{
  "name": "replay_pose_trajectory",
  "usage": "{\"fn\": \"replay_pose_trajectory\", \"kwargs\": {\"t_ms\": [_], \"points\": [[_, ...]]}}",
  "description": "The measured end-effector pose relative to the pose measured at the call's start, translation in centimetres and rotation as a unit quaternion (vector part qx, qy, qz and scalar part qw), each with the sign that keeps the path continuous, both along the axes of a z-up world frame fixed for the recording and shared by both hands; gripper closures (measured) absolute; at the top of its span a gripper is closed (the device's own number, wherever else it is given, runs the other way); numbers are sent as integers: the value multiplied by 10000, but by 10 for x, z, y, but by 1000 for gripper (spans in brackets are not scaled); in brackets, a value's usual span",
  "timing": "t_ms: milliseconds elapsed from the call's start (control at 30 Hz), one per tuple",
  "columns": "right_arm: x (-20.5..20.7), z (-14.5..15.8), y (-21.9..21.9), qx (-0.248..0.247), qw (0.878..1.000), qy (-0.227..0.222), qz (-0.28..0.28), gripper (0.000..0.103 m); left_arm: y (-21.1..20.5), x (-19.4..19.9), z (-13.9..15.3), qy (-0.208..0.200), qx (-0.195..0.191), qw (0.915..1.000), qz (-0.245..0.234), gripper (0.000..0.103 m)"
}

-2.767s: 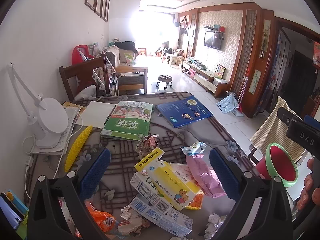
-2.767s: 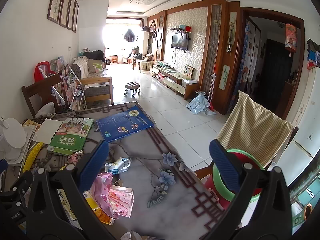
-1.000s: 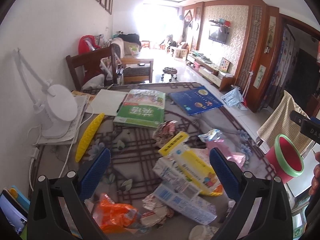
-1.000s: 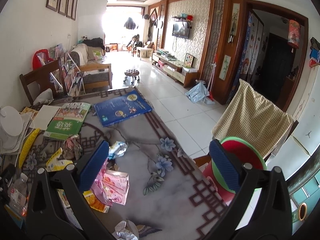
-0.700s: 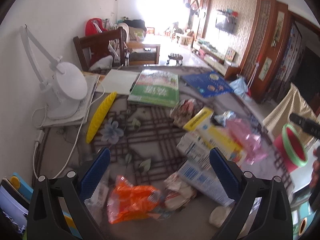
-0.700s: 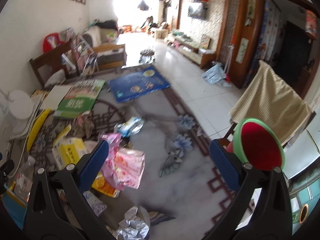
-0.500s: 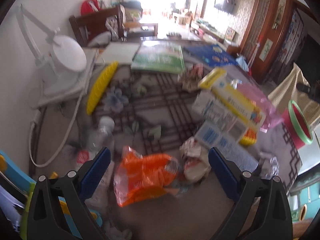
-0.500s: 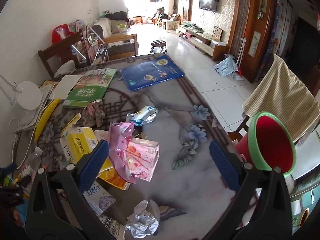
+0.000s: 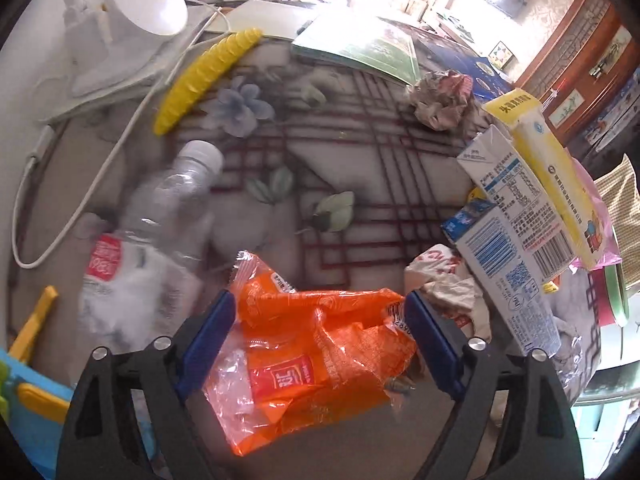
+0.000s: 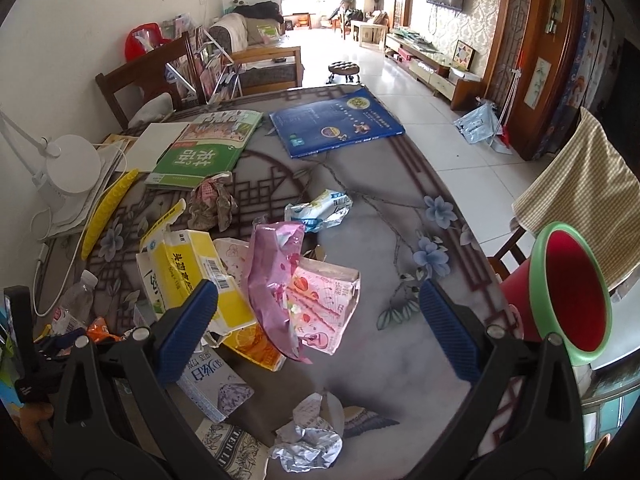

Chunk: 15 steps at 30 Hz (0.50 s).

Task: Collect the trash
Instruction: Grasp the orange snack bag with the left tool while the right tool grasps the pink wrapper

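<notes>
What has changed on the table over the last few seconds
The left gripper has tipped down and dropped low over the orange wrapper, which now lies between its open fingers, not yet gripped. The right gripper has also tilted down toward the pink wrapper, open and empty. The trash, the books and the red bin lie where they were.

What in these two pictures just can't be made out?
- Left wrist view: the clear plastic bottle is motion-blurred; its label is unreadable.
- Left wrist view: the orange wrapper hides the table beneath it.
- Right wrist view: the red bin has its base cut off behind the table edge.
</notes>
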State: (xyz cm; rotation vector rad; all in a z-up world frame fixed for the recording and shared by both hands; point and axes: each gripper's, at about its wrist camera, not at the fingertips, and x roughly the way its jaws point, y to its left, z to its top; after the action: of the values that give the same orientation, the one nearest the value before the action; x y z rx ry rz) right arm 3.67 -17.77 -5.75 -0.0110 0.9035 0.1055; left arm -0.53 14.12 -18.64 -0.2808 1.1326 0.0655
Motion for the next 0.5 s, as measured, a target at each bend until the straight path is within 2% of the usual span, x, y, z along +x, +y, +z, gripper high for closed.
{"fn": "replay_pose_trajectory", "kwargs": {"t_ms": [100, 233, 267, 300, 433, 467, 500], "points": [[8, -8, -3, 223, 9997, 137, 10, 4, -7, 5, 4, -72, 61, 9999, -137, 46], [26, -26, -1, 429, 9976, 546, 63, 4, -7, 4, 14, -122, 34, 9999, -113, 55], [29, -31, 2, 418, 9972, 601, 126, 4, -6, 1, 19, -200, 50, 9998, -69, 87], [31, -34, 6, 369, 9973, 616, 182, 4, -6, 1, 23, -217, 95, 9997, -56, 103], [39, -47, 18, 252, 9964, 724, 369, 5, -6, -2, 48, -589, 232, 9980, 60, 103], [41, -51, 21, 252, 9957, 788, 421, 11, -8, -2, 53, -693, 296, 9971, 37, 103], [43, -55, 22, 243, 9949, 860, 467, 22, -10, -1, 60, -800, 329, 9963, 15, 103]]}}
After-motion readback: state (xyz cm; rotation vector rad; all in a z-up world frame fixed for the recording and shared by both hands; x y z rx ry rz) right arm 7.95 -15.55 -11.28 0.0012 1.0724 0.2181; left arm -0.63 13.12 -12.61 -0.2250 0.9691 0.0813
